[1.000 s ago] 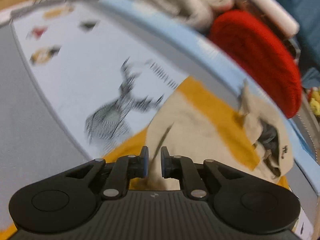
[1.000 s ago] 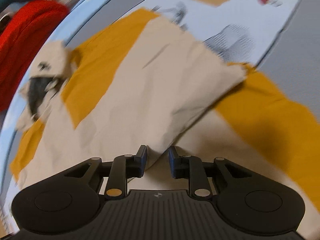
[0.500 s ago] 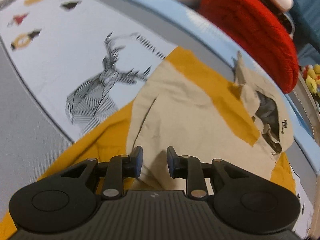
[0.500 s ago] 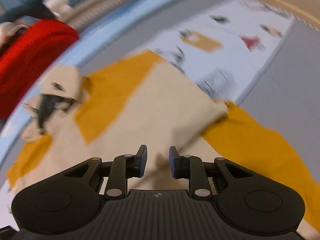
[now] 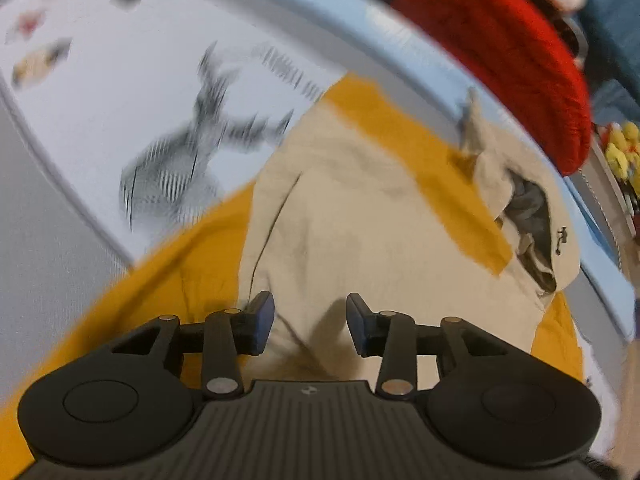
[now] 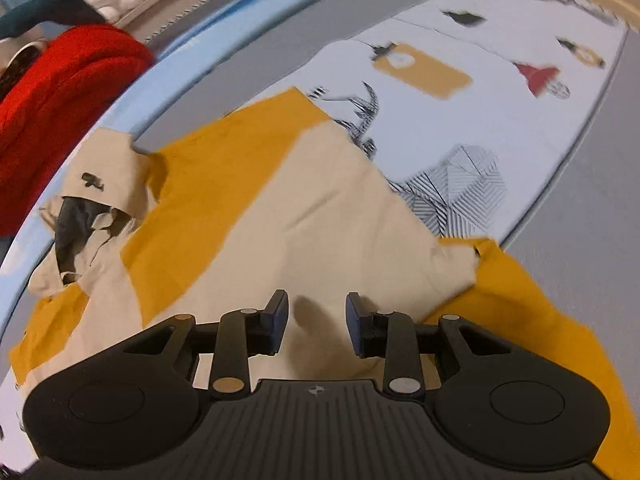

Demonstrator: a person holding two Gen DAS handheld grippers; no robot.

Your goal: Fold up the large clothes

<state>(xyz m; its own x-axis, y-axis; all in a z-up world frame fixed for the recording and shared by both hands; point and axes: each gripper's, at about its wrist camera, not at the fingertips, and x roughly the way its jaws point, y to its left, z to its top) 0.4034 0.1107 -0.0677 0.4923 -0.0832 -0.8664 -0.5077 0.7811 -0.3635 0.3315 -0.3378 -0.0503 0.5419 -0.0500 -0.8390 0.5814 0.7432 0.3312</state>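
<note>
On the printed bed cover (image 6: 500, 120), a large beige and mustard-yellow hooded garment (image 6: 320, 216) is spread out, and it fills the middle of both wrist views. A beige panel of it is folded over the yellow part, with one corner (image 6: 464, 268) lying near the right edge of the cloth in the right wrist view. The hood (image 6: 92, 208) is seen at the far left in that view, crumpled, with its dark lining turned outward; in the left wrist view the same hood (image 5: 524, 208) is seen at the far right.

The left gripper (image 5: 308, 320) is held low above the beige cloth, close to the seam where beige meets yellow. Its jaws are opening, and the pads are apart with only flat cloth below the gap; nothing is pinched between them. The right gripper (image 6: 316, 320) is held above the beige panel as well. Its jaws are also opening, a little less wide, and no cloth is pressed between the pads; a soft shadow is cast on the fabric just under the gap.

Around the garment, the cover is printed with a striped deer figure (image 5: 188, 168) and small coloured pictures (image 6: 424, 70). A grey band (image 6: 592, 216) and a light blue border (image 5: 304, 32) are seen along its edges. Beyond the border, a red knitted piece (image 5: 500, 52) is lying, and some small yellow toys (image 5: 620, 148) are visible at the far right of the left wrist view, blurred.
</note>
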